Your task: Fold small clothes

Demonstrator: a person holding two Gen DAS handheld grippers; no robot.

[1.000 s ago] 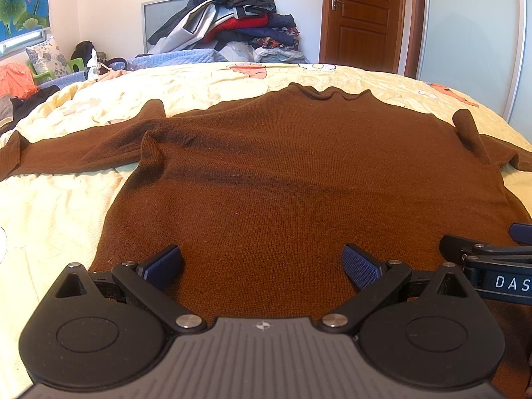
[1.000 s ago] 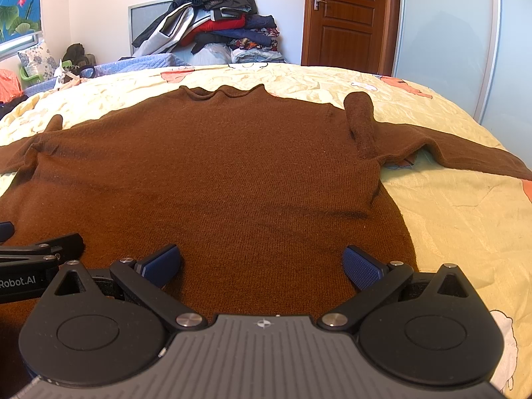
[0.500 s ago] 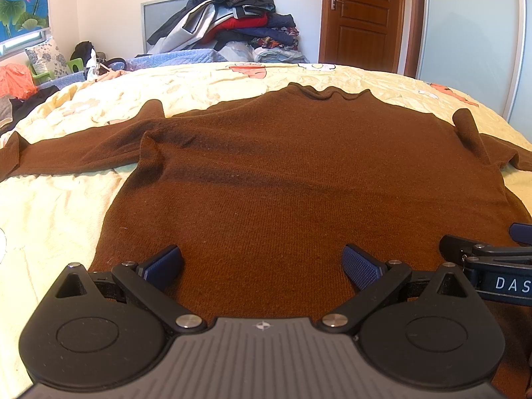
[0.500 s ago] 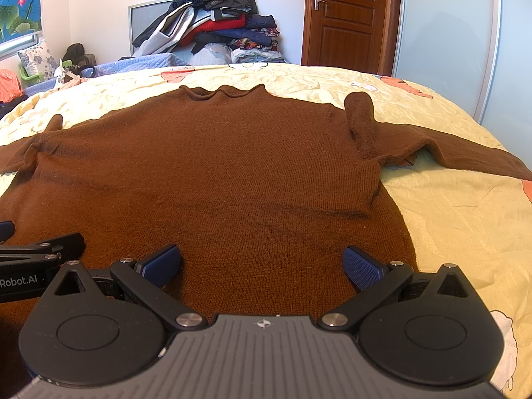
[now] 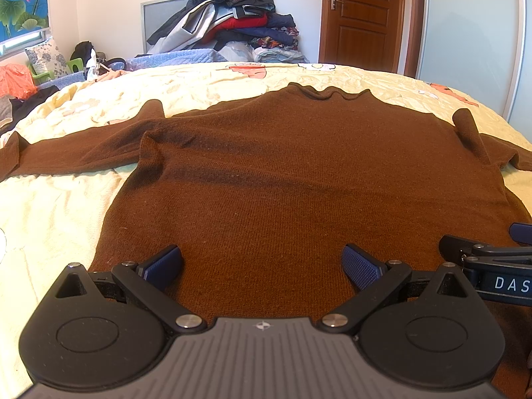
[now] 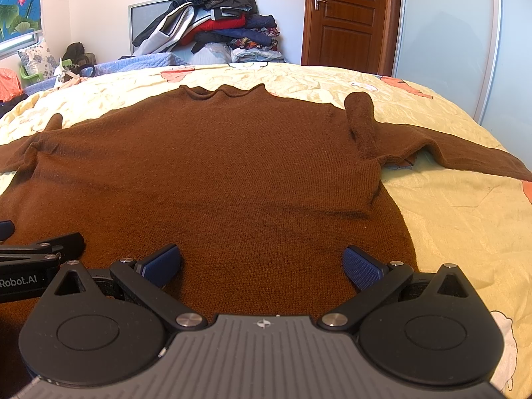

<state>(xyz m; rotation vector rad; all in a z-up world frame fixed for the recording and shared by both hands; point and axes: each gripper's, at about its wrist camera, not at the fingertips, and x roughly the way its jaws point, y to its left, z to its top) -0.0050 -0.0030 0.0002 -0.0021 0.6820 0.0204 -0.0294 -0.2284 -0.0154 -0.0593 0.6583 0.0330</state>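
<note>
A brown knitted sweater lies flat on the bed, collar at the far side, sleeves spread out to both sides; it also shows in the right wrist view. My left gripper is open and empty, low over the sweater's near hem on its left half. My right gripper is open and empty over the hem's right half. Each gripper shows at the edge of the other's view: the right one and the left one. The hem itself is hidden under the grippers.
The bed has a pale yellow patterned cover. A heap of clothes is piled against the far wall. A wooden door and a sliding wardrobe panel stand at the back right.
</note>
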